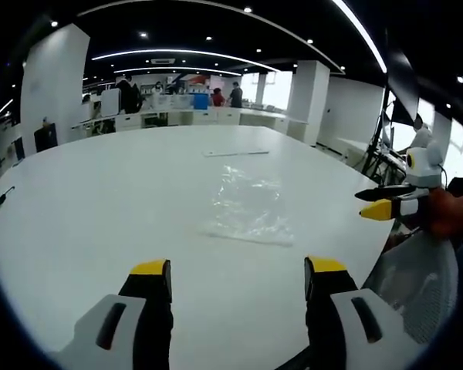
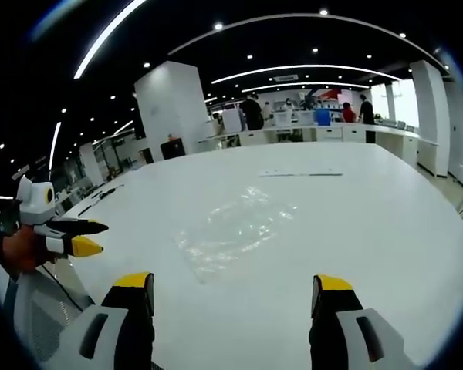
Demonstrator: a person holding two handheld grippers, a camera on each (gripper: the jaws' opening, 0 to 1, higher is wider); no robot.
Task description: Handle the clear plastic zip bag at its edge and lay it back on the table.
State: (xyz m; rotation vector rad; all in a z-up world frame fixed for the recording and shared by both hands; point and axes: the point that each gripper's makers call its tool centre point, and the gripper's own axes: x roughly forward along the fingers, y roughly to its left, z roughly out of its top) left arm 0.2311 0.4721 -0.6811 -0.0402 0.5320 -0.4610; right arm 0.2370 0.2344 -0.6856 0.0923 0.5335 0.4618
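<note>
The clear plastic zip bag lies flat and crinkled on the white table, with nothing touching it. My left gripper hovers low over the table just short of the bag, jaws wide open and empty. From the other side, my right gripper faces the same bag, also open and empty. The right gripper reaches in from the table's right edge, held by a hand. The left gripper appears at the table's left edge, likewise hand-held.
A thin white strip lies on the table beyond the bag; the same strip lies past it from the right side too. A grey mesh chair stands at the table's edge. Desks, pillars and people fill the far room.
</note>
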